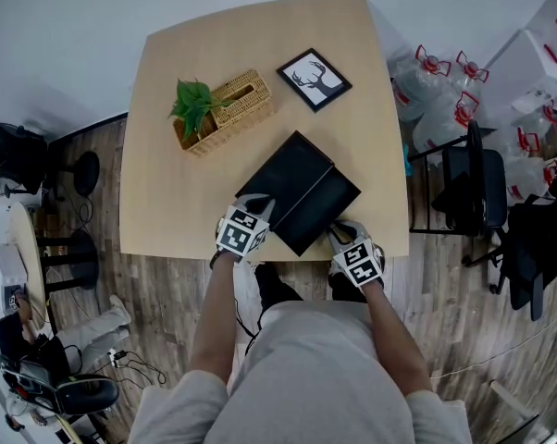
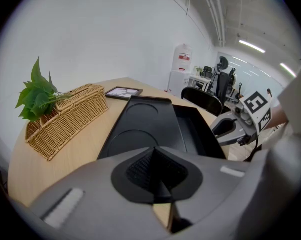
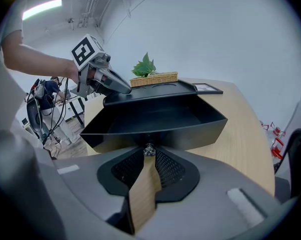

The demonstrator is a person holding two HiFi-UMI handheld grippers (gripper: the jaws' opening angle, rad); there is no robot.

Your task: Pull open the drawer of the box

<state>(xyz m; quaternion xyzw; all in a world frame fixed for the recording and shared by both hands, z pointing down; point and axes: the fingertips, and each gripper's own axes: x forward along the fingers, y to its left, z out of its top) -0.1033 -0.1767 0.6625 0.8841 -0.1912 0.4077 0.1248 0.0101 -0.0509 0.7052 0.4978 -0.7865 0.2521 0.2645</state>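
Observation:
A flat black box lies slantwise on the wooden table. Its drawer is slid out toward the table's front edge and shows as an empty black tray. My right gripper is shut on the small shiny knob on the drawer's front. My left gripper is shut with nothing between its pads. Its tip sits at the near-left edge of the box lid; I cannot tell whether it touches. In the head view, the left gripper and right gripper flank the box's near corner.
A wicker basket with a green plant stands behind the box to the left. A framed deer picture lies at the back right. Off the table's right side are a black chair and water jugs.

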